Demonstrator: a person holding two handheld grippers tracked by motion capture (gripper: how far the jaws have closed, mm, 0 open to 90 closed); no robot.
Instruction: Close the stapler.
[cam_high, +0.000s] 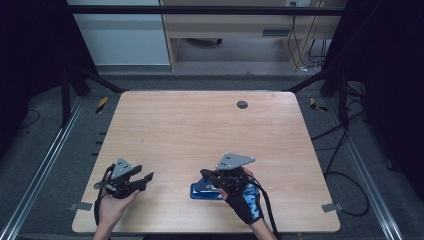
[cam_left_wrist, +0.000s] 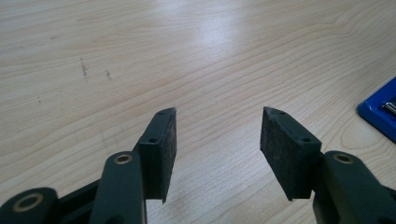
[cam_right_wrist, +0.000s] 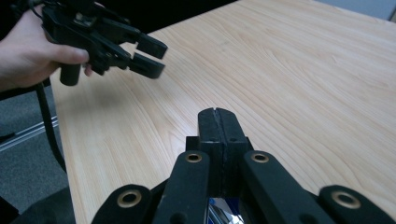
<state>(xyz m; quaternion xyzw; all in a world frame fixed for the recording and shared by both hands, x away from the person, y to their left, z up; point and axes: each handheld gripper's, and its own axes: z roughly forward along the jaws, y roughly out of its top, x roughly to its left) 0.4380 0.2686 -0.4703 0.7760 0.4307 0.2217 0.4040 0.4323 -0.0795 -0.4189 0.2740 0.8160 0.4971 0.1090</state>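
Observation:
A flat blue case (cam_high: 204, 192) lies near the table's front edge, right of centre. My right gripper (cam_high: 206, 174) hovers just over it and points left; a gloved hand holds it. In the right gripper view its jaws (cam_right_wrist: 218, 114) are pressed flat together with nothing between them, and a blue, shiny bit of the case (cam_right_wrist: 223, 212) shows below them. My left gripper (cam_high: 144, 173) is held above the front left of the table, apart from the case. Its jaws (cam_left_wrist: 219, 112) stand wide open over bare wood, with a corner of the case (cam_left_wrist: 379, 114) at the right edge. The left gripper (cam_right_wrist: 156, 58) also appears at the upper left of the right gripper view.
The wooden table (cam_high: 200, 130) has a dark round grommet (cam_high: 242, 104) near its far edge. Metal rails run along both sides, and cables (cam_high: 345, 175) lie on the floor to the right. A desk stands beyond the far edge.

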